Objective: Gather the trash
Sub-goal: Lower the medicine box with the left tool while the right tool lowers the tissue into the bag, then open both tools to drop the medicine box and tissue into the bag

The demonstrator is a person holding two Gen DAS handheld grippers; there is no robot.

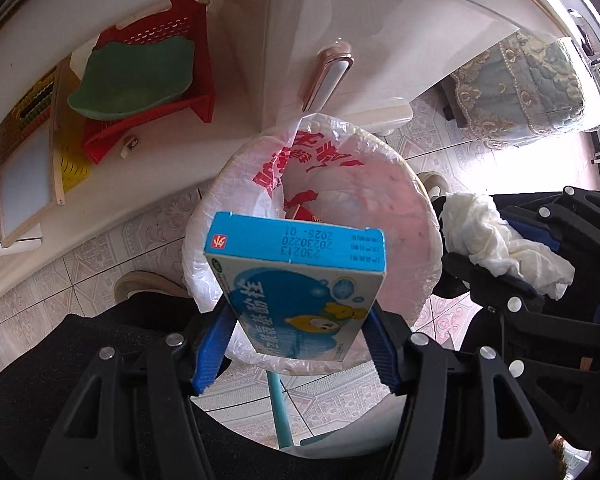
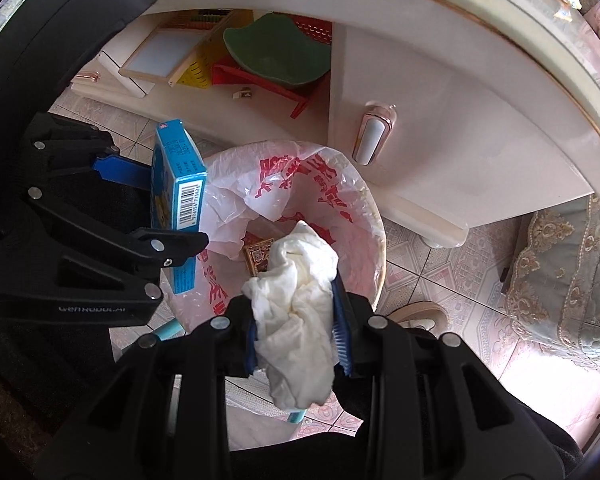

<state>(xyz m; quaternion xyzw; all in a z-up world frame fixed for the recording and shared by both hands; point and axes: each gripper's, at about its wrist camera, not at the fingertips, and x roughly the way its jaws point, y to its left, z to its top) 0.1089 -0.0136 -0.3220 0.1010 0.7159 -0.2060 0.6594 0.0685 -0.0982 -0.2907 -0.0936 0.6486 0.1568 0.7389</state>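
My left gripper (image 1: 298, 320) is shut on a blue medicine box (image 1: 296, 276), held directly over a round bin (image 1: 404, 216) lined with a clear bag printed in red. The right wrist view shows that same box (image 2: 178, 200) at the left, above the bin's edge. My right gripper (image 2: 298, 320) is shut on a crumpled white tissue (image 2: 296, 300), which hangs above the bin (image 2: 364, 208). The left wrist view shows the tissue (image 1: 496, 244) and right gripper (image 1: 500, 264) at the bin's right rim. A brown packet (image 2: 258, 258) lies inside the bin.
A white cabinet (image 2: 440, 120) with a chrome handle (image 2: 374, 136) stands just behind the bin. Its open shelf holds a red basket (image 1: 180, 40), a green dish (image 1: 140, 76) and a framed board (image 1: 24, 184). A quilted seat (image 2: 572, 280) sits right; shoes (image 2: 424, 316) rest on the patterned tile floor.
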